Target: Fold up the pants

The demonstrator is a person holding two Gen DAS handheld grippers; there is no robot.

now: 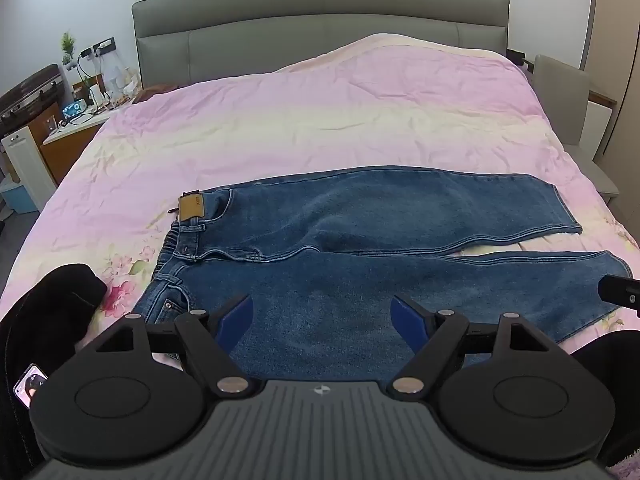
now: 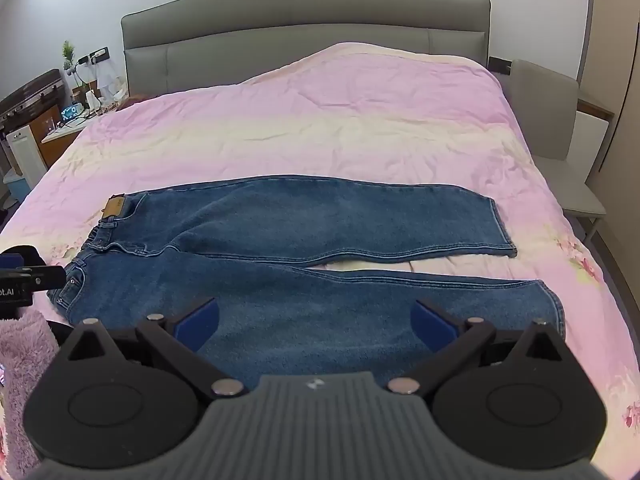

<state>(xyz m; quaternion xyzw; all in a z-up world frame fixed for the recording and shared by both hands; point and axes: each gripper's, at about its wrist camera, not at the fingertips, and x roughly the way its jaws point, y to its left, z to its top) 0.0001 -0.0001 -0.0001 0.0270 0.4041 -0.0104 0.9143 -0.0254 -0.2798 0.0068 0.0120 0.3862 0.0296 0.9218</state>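
Blue jeans (image 1: 360, 240) lie spread flat on the pink bedspread (image 1: 320, 120), waistband with a tan patch (image 1: 192, 207) to the left, both legs running right and slightly apart at the hems. My left gripper (image 1: 322, 320) hovers open above the near leg, nothing between its blue pads. In the right wrist view the same jeans (image 2: 300, 248) lie across the bedspread (image 2: 320, 120). My right gripper (image 2: 316, 322) is open over the near leg, holding nothing. The tip of the right gripper shows at the right edge of the left view, the left gripper at the left edge of the right view.
A grey headboard (image 1: 320, 28) stands at the far end. A cluttered nightstand (image 1: 80, 116) is at the far left, a grey chair (image 1: 568, 120) at the right. A dark garment (image 1: 52, 312) and a phone (image 1: 30, 388) sit at the near left; a fuzzy pink sleeve (image 2: 24, 360) shows.
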